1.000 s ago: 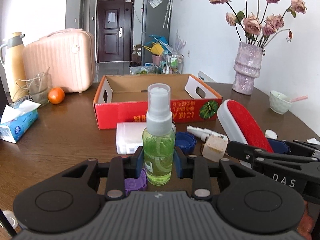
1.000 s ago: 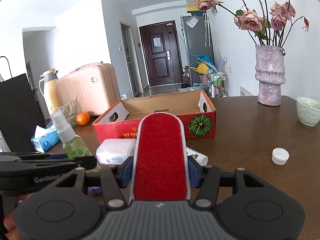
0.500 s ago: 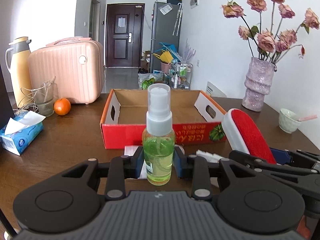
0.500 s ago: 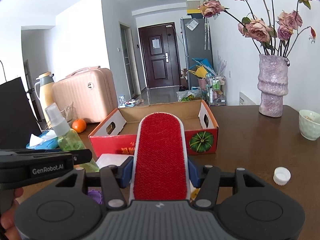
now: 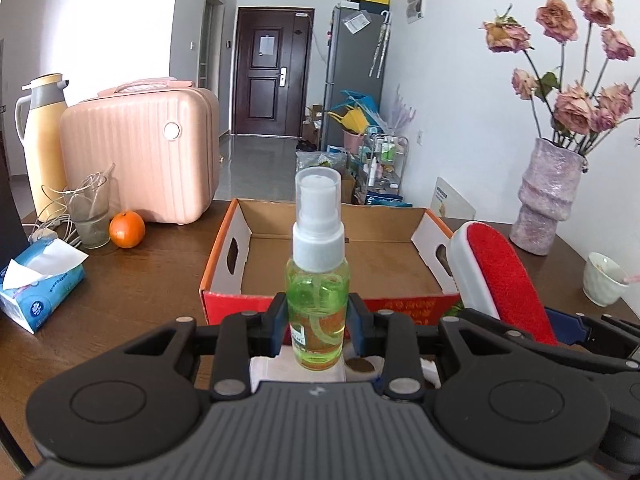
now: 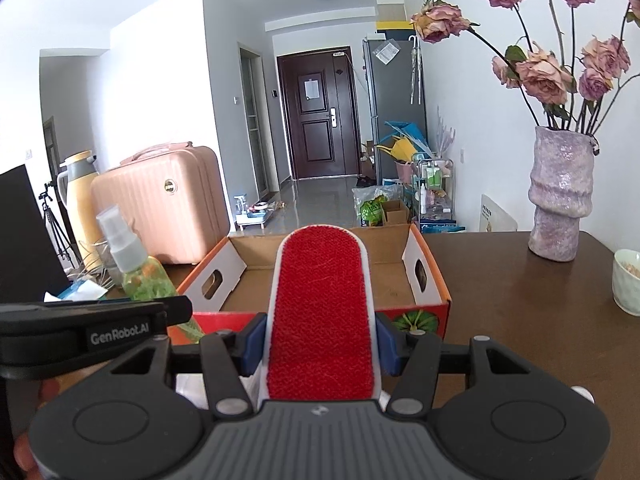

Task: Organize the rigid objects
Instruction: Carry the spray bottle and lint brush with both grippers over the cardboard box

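Note:
My left gripper [image 5: 318, 322] is shut on a green spray bottle [image 5: 318, 292] with a clear cap, held upright just in front of the red cardboard box [image 5: 236, 252]. The box's brown floor shows nothing in it. My right gripper [image 6: 320, 344] is shut on a red and white lint brush [image 6: 322, 312], whose tip reaches over the box's [image 6: 432, 272] near wall. The brush [image 5: 500, 276] also shows at the right of the left wrist view, and the bottle [image 6: 140, 276] at the left of the right wrist view. A white packet [image 5: 296, 370] lies under the left gripper.
On the brown table stand a pink case [image 5: 144, 152], a yellow thermos [image 5: 42, 144], a glass [image 5: 88, 212], an orange [image 5: 127, 229], a tissue pack [image 5: 40, 280], a flower vase [image 6: 560, 196] and a small bowl [image 6: 628, 280]. A hand [image 6: 24, 452] shows bottom left.
Both grippers have risen and moved toward the box with the bottle and the brush. The small items on the table in front of the box have dropped beneath the grippers.

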